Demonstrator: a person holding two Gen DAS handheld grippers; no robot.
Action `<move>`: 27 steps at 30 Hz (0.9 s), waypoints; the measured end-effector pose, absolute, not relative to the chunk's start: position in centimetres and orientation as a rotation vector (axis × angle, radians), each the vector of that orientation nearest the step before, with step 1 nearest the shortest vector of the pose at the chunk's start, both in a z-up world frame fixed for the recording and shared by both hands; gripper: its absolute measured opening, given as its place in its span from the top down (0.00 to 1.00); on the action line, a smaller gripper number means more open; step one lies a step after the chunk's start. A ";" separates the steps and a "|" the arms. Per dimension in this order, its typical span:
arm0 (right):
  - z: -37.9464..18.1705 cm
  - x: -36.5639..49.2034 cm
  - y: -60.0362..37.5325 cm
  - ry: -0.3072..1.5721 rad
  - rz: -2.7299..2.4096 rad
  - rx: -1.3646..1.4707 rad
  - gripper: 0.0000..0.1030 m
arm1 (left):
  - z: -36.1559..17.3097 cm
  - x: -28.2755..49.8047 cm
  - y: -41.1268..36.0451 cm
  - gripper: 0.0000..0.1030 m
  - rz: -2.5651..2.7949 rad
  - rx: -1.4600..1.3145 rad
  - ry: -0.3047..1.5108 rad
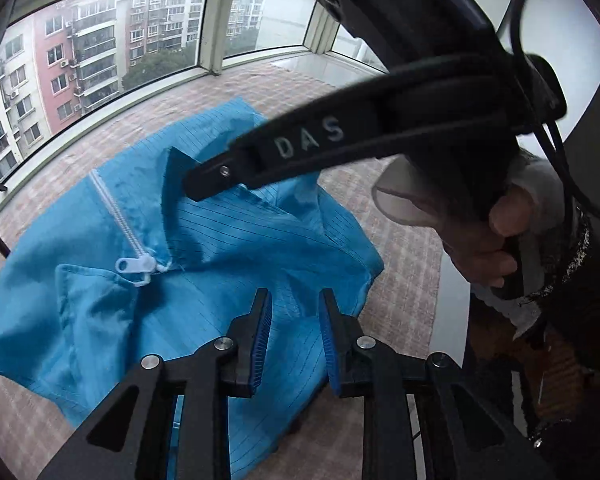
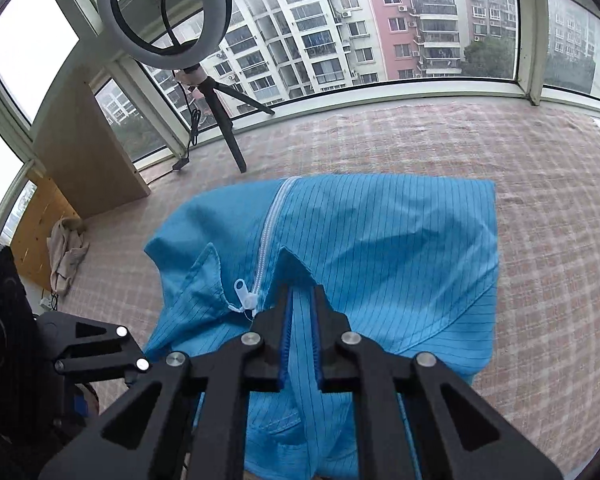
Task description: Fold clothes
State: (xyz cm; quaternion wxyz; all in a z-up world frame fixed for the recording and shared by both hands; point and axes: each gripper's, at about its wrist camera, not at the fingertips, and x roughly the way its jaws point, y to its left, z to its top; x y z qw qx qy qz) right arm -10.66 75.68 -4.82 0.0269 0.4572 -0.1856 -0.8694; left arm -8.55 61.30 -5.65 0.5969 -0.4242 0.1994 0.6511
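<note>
A blue pinstriped jacket (image 2: 400, 248) with a white zipper (image 2: 270, 224) lies crumpled on the checked tablecloth (image 2: 440, 136). My right gripper (image 2: 304, 292) is shut on a ridge of the jacket's fabric just behind the collar point (image 2: 290, 260), beside the zipper pull (image 2: 242, 288). In the left wrist view the right gripper (image 1: 196, 184) reaches in from the upper right to the collar, held by a hand (image 1: 484, 248). My left gripper (image 1: 295, 300) hovers open over the near part of the jacket (image 1: 100, 312), with nothing between its blue pads (image 1: 262, 332).
A ring light on a tripod (image 2: 164, 12) stands at the far left of the table by the window. A wooden board (image 2: 88, 140) and a beige cloth (image 2: 66, 248) are at the left. The table's right edge (image 1: 440, 280) runs close to the person.
</note>
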 end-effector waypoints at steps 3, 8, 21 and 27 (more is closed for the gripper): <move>-6.9 -12.3 76.9 -0.625 -2.647 1.460 0.91 | -7.8 -7.1 61.1 0.79 1.465 -0.985 0.510; -10.2 -13.9 79.5 -0.752 -2.634 1.503 0.91 | -8.3 -6.9 61.1 0.80 1.477 -1.009 0.510; -2.6 -5.9 73.9 -0.311 -3.083 1.441 0.54 | -2.1 -7.8 53.0 0.39 1.769 -0.971 0.500; -2.6 -3.7 69.8 -0.392 -3.159 1.501 0.48 | -3.6 -10.0 46.9 0.32 1.900 -1.054 0.433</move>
